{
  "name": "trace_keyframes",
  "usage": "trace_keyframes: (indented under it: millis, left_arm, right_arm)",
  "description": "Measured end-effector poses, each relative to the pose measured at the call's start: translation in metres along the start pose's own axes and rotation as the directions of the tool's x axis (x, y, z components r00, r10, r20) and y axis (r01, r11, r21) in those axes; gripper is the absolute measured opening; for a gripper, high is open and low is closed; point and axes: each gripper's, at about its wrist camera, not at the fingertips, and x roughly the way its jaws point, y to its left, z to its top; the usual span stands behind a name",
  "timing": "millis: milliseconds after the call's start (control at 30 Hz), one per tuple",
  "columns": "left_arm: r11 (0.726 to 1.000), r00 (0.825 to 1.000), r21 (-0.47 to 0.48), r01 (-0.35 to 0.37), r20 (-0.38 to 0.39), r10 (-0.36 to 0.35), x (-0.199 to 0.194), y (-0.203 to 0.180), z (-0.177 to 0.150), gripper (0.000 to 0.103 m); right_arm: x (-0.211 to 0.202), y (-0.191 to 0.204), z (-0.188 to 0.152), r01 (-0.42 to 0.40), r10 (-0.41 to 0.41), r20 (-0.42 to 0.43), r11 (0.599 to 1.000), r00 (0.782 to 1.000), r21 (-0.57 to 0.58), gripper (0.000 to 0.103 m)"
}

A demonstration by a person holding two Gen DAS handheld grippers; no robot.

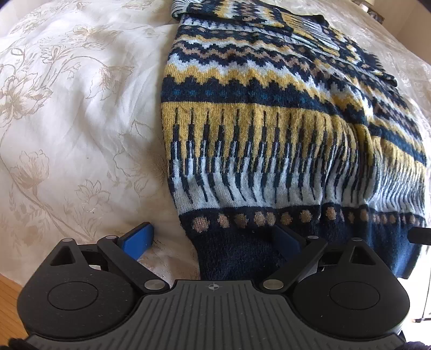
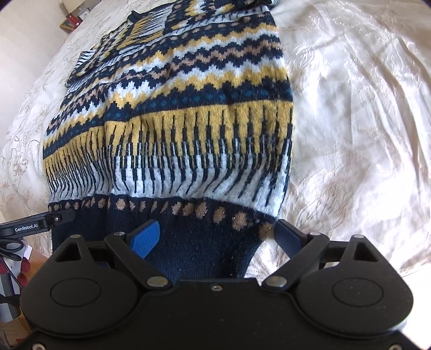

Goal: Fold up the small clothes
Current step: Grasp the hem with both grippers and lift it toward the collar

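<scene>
A knitted sweater point(image 1: 269, 129) in navy, yellow and pale blue bands lies flat on the bed, its navy hem nearest me. My left gripper point(image 1: 212, 239) is open low over the hem's left corner. One blue finger point(image 1: 140, 239) is over the bedspread and the other finger point(image 1: 285, 239) over the navy knit. My right gripper point(image 2: 216, 238) is open too, astride the right corner of the sweater point(image 2: 175, 121). Its left finger point(image 2: 146, 238) is over the hem and its right finger point(image 2: 287, 237) is at the hem's edge. Neither gripper's pads press on the cloth.
The cream bedspread point(image 1: 67, 121) with a floral print stretches to both sides of the sweater. Wooden floor point(image 1: 8, 288) shows at the bed's near edge. Part of the left gripper point(image 2: 35, 226) juts in at the right view's left edge. Small items point(image 2: 74, 18) stand far back.
</scene>
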Motion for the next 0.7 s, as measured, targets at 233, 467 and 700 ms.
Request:
trace_keyframes:
  millis: [233, 467, 700]
  left_arm:
    - [1.0, 1.0, -0.016, -0.01, -0.003, 0.01, -0.003, -0.007, 0.005, 0.05]
    - [0.992, 0.993, -0.063, 0.108, 0.046, -0.105, -0.04, -0.001, 0.017, 0.009]
    - [0.974, 0.964, -0.11, 0.196, 0.201, -0.172, -0.1, 0.003, 0.061, 0.009]
  right_arm:
    - [-0.006, 0.002, 0.0, 0.029, -0.029, 0.007, 0.999, 1.0, -0.03, 0.046]
    - [-0.022, 0.005, 0.012, -0.067, 0.067, -0.004, 0.996, 0.998, -0.056, 0.016]
    - [-0.072, 0.008, 0.048, -0.158, 0.162, 0.138, 0.986, 0.977, -0.045, 0.015]
